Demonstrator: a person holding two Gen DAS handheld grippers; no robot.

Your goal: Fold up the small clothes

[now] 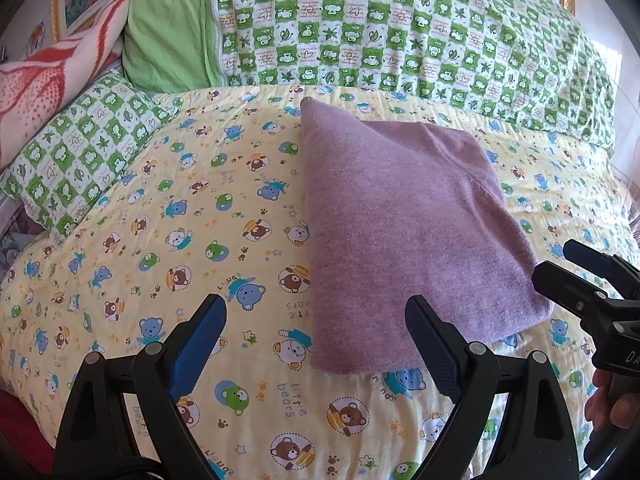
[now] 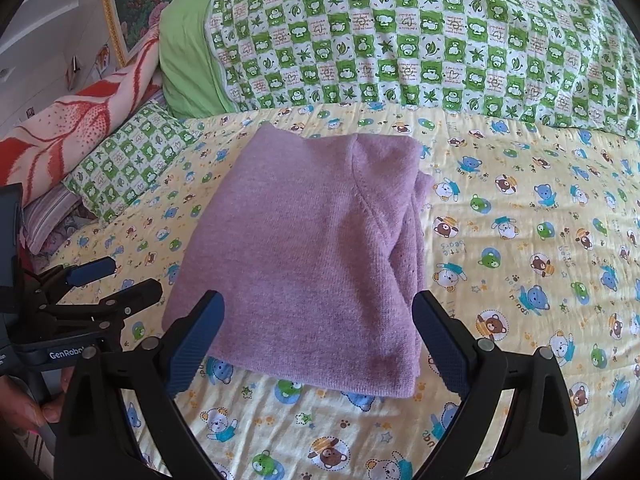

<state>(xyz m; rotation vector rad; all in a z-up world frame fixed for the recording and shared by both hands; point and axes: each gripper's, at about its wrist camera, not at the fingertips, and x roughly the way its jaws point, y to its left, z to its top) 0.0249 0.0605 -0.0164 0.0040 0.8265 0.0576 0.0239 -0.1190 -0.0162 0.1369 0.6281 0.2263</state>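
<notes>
A purple knit garment (image 1: pixel 404 224) lies folded into a neat rectangle on the yellow bear-print bed sheet (image 1: pixel 160 240). My left gripper (image 1: pixel 316 320) is open, hovering at the fold's near left corner and holding nothing. Seen in the right wrist view, the same garment (image 2: pixel 304 248) fills the middle, with layered edges along its right side. My right gripper (image 2: pixel 318 316) is open just in front of its near edge, empty. Each gripper shows in the other's view: the right gripper (image 1: pixel 560 272) at the far right, the left gripper (image 2: pixel 116 280) at the far left, both open.
A green checked quilt (image 1: pixel 400 28) is piled along the back of the bed. A green checked pillow (image 1: pixel 80 156) and a red-and-white blanket (image 1: pixel 48 72) lie at the left. A framed picture (image 2: pixel 136 4) stands behind. A hand (image 1: pixel 612 404) grips the right tool's handle.
</notes>
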